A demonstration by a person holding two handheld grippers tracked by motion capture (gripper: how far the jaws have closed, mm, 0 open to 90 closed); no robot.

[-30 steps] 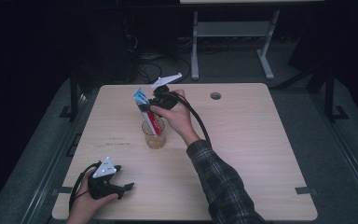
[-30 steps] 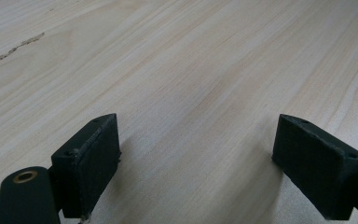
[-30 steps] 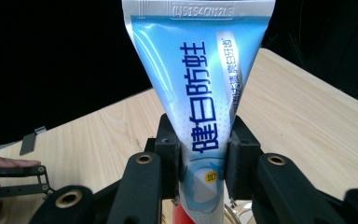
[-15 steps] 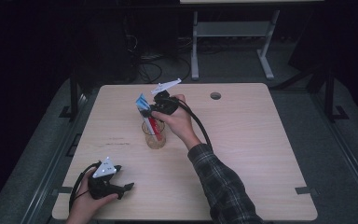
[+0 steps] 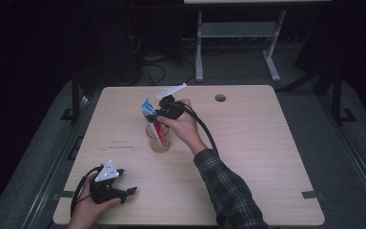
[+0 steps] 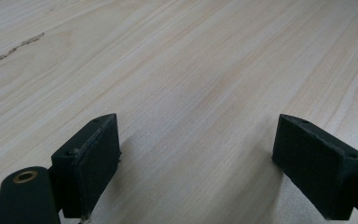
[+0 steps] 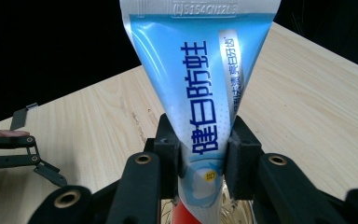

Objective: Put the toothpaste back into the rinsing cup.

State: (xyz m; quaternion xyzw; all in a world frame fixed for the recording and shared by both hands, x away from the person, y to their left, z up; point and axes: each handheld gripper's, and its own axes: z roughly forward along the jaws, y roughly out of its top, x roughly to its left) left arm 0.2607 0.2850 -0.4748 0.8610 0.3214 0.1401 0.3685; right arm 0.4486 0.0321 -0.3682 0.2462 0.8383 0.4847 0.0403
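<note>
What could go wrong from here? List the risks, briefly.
1. The right tool pinches the soft toothpaste tube low on its body; it could buckle or slip through the pads.
2. The tube's lower end sits in the glass cup, which nothing steadies; a sideways pull might tip it.
3. The left tool rests open on the table, far from the cup, too distant to catch it.

A light wooden table with a round hole; a metal stand behind.
</note>
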